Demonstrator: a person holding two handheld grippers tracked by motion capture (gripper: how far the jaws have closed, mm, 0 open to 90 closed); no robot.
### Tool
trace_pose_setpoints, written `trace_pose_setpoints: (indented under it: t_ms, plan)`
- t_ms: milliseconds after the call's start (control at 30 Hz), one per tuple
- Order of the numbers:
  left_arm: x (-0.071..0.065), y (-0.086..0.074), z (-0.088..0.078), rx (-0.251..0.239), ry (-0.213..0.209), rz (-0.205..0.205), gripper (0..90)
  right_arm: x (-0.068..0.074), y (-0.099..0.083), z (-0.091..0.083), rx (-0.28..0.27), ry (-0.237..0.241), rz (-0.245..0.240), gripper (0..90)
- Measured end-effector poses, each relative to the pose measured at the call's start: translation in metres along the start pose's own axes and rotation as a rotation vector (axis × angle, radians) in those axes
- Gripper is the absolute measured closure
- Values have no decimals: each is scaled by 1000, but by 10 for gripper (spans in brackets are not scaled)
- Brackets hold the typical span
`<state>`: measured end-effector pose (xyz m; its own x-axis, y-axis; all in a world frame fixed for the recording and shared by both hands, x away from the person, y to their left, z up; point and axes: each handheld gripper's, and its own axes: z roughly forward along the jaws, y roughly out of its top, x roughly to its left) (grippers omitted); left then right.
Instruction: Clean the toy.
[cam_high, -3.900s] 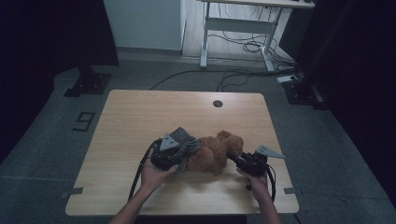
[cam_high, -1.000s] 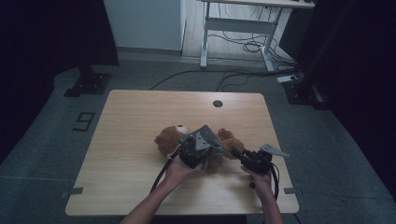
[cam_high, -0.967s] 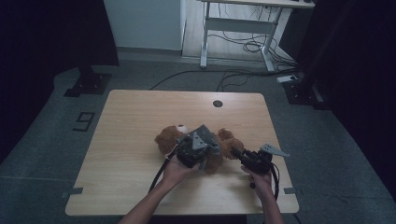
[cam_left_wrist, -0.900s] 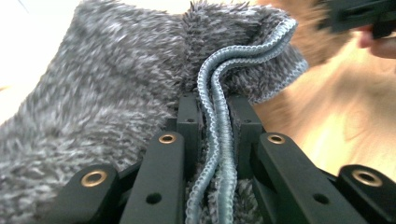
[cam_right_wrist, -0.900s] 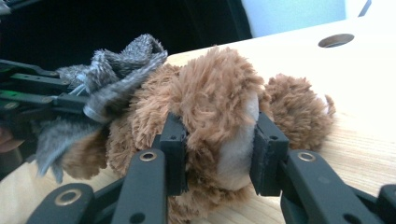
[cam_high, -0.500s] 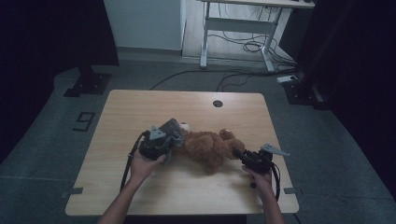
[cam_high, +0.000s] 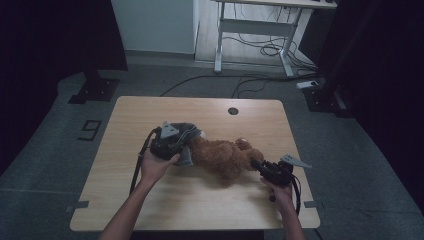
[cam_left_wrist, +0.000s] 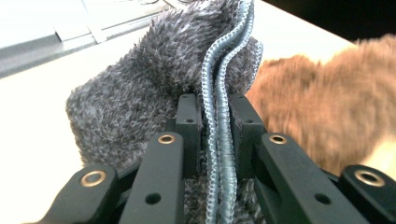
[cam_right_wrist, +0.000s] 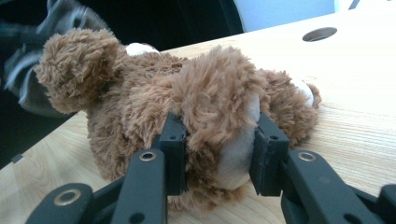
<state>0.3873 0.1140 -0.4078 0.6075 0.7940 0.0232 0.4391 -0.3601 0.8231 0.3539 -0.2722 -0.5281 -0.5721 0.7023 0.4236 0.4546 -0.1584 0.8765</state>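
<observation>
A brown teddy bear (cam_high: 227, 157) lies on its side across the middle of the wooden table (cam_high: 150, 200). My left gripper (cam_high: 184, 148) is at the bear's left end, shut on a grey fuzzy knitted garment (cam_high: 191, 133). In the left gripper view my left gripper (cam_left_wrist: 215, 109) pinches the blue-stitched edge of the grey garment (cam_left_wrist: 140, 93), with the bear (cam_left_wrist: 322, 116) blurred to the right. My right gripper (cam_high: 261, 166) is at the bear's right end. In the right gripper view my right gripper (cam_right_wrist: 217, 154) is shut on a leg of the bear (cam_right_wrist: 154, 93), both pads pressed into the fur.
A round cable hole (cam_high: 233, 111) is in the table's far side. Beyond the table stand a white desk frame (cam_high: 250, 30) with cables on the floor and black stand bases (cam_high: 95, 90) at the left. A "9" mark (cam_high: 90, 130) lies on the floor.
My left gripper has moved left from over the bear's middle to its left end, carrying the grey garment along. The bear now lies stretched out. The right gripper has kept still.
</observation>
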Motion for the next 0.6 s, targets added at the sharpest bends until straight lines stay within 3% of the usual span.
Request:
trace_pose_setpoints:
  t_ms: [67,133,267,433,600]
  plan:
    - [1,11,12,29,3,8,764,0,0,0,0,-1,-7,628]
    - [6,18,29,75,-4,-15,764,1,0,-1,2,-2,-11,627]
    - [8,4,48,133,-11,-19,765,1,0,0,2,2,-24,625]
    - [12,-26,39,95,-50,-60,767,6,1,1,11,19,-38,611]
    - [6,-49,24,64,-61,-53,768,16,2,-4,21,41,-70,556]
